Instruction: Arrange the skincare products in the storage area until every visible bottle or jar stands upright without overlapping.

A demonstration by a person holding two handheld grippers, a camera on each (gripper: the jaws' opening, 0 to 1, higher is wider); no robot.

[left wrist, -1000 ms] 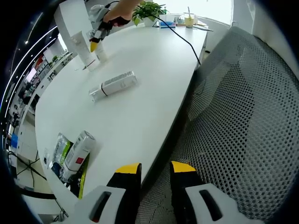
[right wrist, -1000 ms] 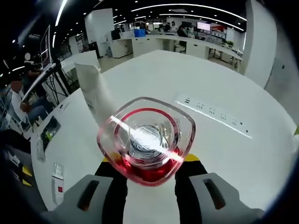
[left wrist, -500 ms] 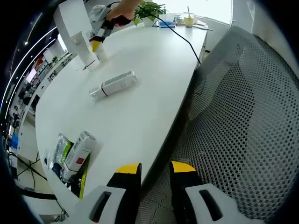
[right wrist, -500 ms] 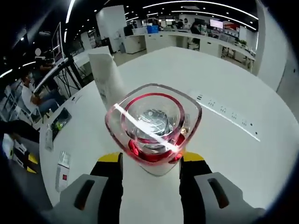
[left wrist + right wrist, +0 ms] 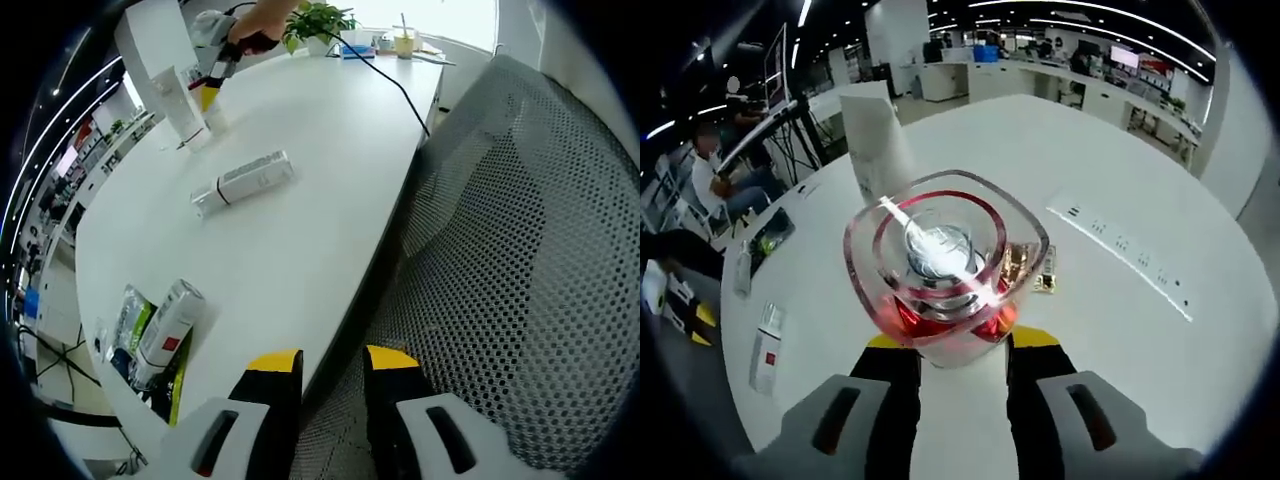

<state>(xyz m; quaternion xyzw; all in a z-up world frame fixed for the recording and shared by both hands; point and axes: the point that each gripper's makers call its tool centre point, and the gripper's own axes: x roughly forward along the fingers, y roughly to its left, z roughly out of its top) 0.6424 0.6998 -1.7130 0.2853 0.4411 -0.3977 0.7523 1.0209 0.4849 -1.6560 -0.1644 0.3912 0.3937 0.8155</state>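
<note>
Right gripper (image 5: pixel 958 345) holds a clear red-ringed bottle (image 5: pixel 942 268) cap-up between its jaws, above the table (image 5: pixel 1120 330) beside the upright white tube (image 5: pixel 878 145). Against 1.0 s ago the view has swung: tube now further behind, a small gold item (image 5: pixel 1018 265) showing past the bottle. Judgement: placement beside the tube is near.

Left gripper (image 5: pixel 332 368) sits narrow and empty at the table edge, over the mesh chair (image 5: pixel 520 260). 2 items lie flat: white tube (image 5: pixel 243 183), can (image 5: pixel 168 322). Both to stand.

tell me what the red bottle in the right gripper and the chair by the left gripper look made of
Red bottle: clear glass or hard acrylic, glossy, with sharp glints and a see-through rim; which one is unclear. Chair: grey woven mesh, matte, with a regular pattern of small holes.
</note>
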